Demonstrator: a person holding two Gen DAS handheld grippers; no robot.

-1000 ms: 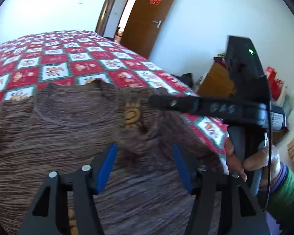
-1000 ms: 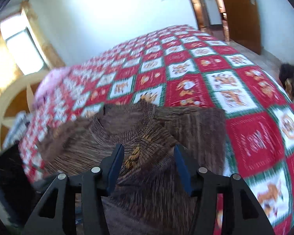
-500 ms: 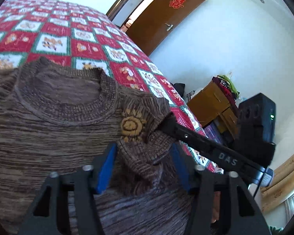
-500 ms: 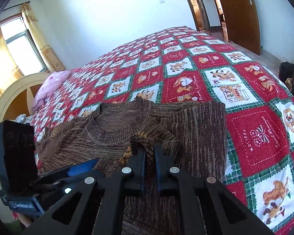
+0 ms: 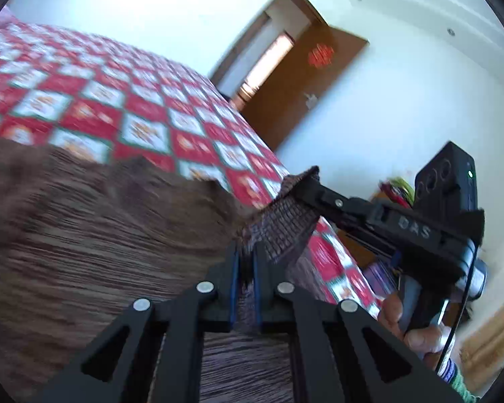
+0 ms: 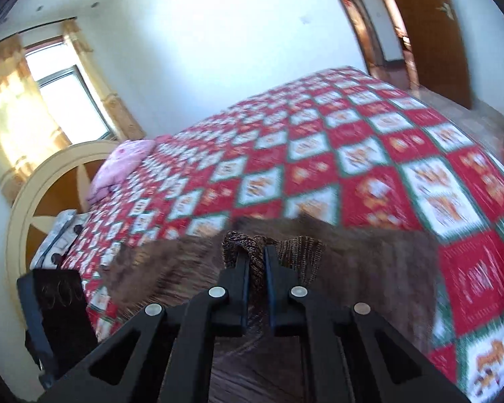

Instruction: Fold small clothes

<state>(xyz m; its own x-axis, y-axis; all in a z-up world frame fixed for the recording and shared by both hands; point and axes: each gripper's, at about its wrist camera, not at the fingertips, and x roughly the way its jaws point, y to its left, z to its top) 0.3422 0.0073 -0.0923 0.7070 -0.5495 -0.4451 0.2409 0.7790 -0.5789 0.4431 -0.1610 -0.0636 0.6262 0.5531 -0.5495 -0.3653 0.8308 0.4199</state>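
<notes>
A brown knitted sweater (image 5: 100,235) lies on the red, white and green patchwork bedspread (image 5: 134,100). My left gripper (image 5: 245,252) is shut on a raised fold of the knit near the shoulder. In the same view, my right gripper (image 5: 310,176) comes in from the right and pinches the same fold a little farther up, with a hand (image 5: 416,332) on its handle. The right wrist view shows the right gripper (image 6: 255,255) shut on bunched ribbed knit, and the sweater (image 6: 369,268) hangs blurred below it. The sweater's lower part is hidden behind the fingers.
The bedspread (image 6: 352,134) stretches far beyond the sweater. A pink pillow (image 6: 124,168) and a round headboard (image 6: 33,194) are at the far left, under a window (image 6: 70,100). A brown door (image 5: 302,94) stands open behind the bed. Cluttered furniture (image 5: 393,191) sits at the right.
Both grippers went from open around the sweater's shoulder fabric to shut on it. They have lifted the fold off the bed, and the left one has rolled.
</notes>
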